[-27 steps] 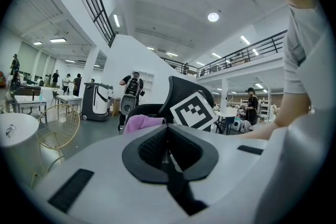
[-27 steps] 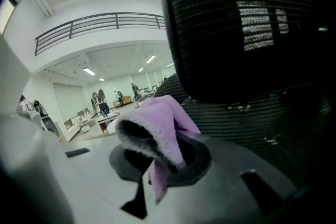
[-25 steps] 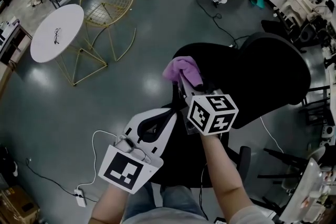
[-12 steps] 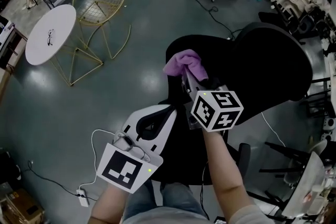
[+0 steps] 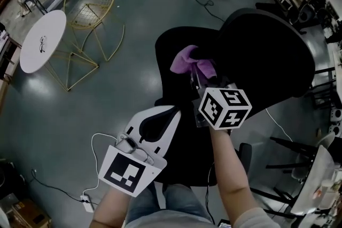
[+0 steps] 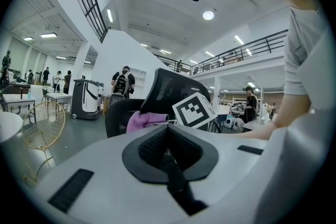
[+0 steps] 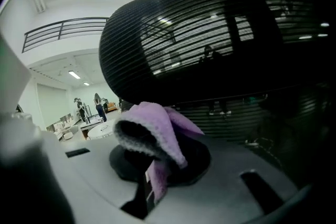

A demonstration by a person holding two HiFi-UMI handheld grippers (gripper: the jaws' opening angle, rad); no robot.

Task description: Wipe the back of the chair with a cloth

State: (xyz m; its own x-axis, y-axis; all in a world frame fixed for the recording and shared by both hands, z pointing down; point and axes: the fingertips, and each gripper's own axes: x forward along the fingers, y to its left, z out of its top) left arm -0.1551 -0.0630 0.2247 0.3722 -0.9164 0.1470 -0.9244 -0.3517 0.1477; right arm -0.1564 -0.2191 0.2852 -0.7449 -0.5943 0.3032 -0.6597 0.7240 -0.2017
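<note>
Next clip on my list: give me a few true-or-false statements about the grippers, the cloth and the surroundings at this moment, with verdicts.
1. The right gripper is shut on a purple cloth. True.
2. The left gripper holds a second cloth. False: its fingers are together with nothing between them.
3. The cloth is held up close to the mesh back of the black chair. True.
4. The round white table is bare. False: a pair of glasses lies on it.
</note>
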